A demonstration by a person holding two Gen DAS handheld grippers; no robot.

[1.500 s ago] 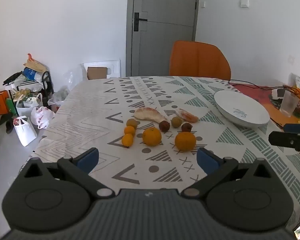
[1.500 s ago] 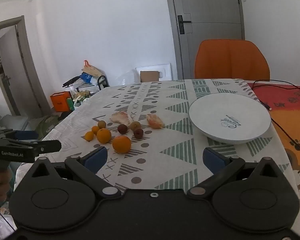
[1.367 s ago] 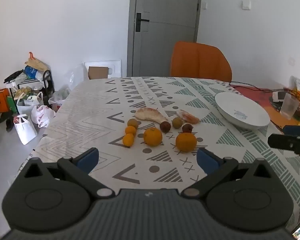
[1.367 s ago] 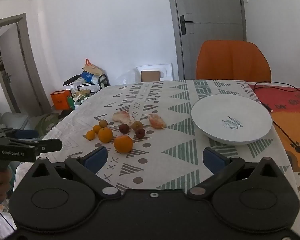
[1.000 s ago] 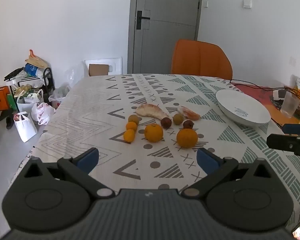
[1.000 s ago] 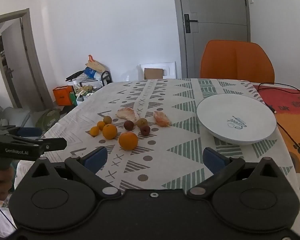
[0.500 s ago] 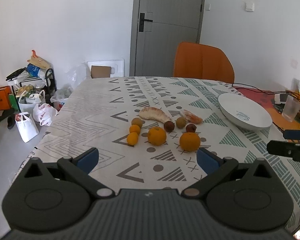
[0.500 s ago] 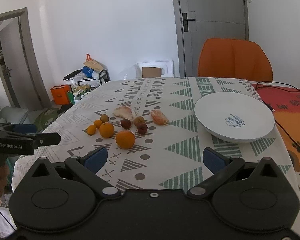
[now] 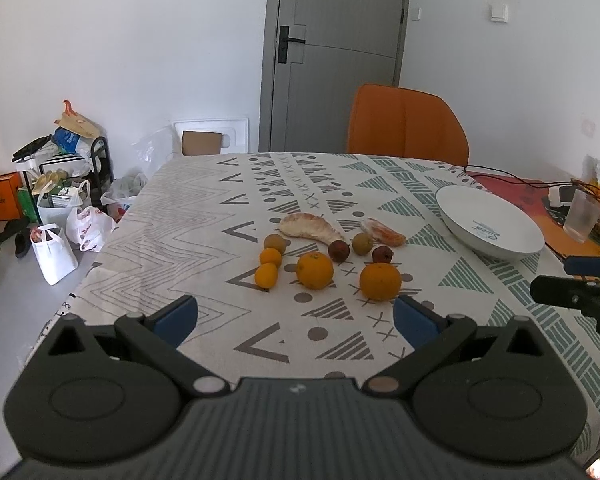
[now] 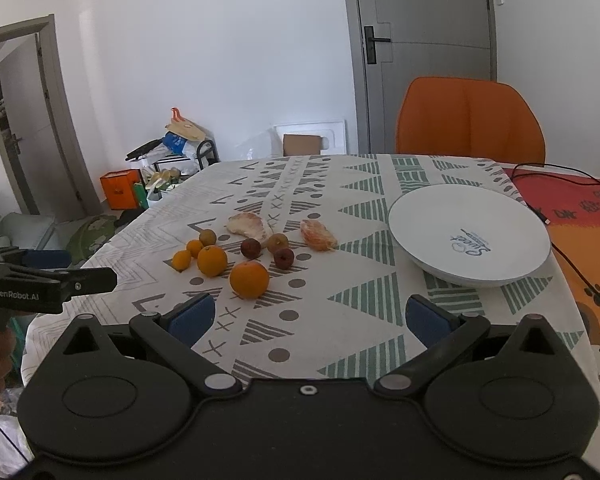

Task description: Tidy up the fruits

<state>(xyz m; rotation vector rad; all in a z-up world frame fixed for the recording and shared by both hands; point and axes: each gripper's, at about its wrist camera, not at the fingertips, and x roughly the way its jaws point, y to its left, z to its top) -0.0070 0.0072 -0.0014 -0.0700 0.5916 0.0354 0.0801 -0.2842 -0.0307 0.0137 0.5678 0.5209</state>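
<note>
White walls and a grey door (image 9: 332,56) back an orange chair (image 9: 406,126). The patterned tabletop (image 9: 204,216) carries a white bowl (image 10: 468,232), with oranges (image 9: 315,270) and small fruits clustered nearby. Both tools, left tool (image 9: 296,318) and right tool (image 10: 306,318), hover with jaws spread, holding nothing.

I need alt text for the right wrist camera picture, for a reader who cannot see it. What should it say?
The open right gripper hovers above a patterned tablecloth, holding nothing. Ahead lie two oranges, smaller fruits and peeled citrus pieces; an empty white plate sits to their right. The left gripper shows at the left edge, an orange chair behind.
</note>
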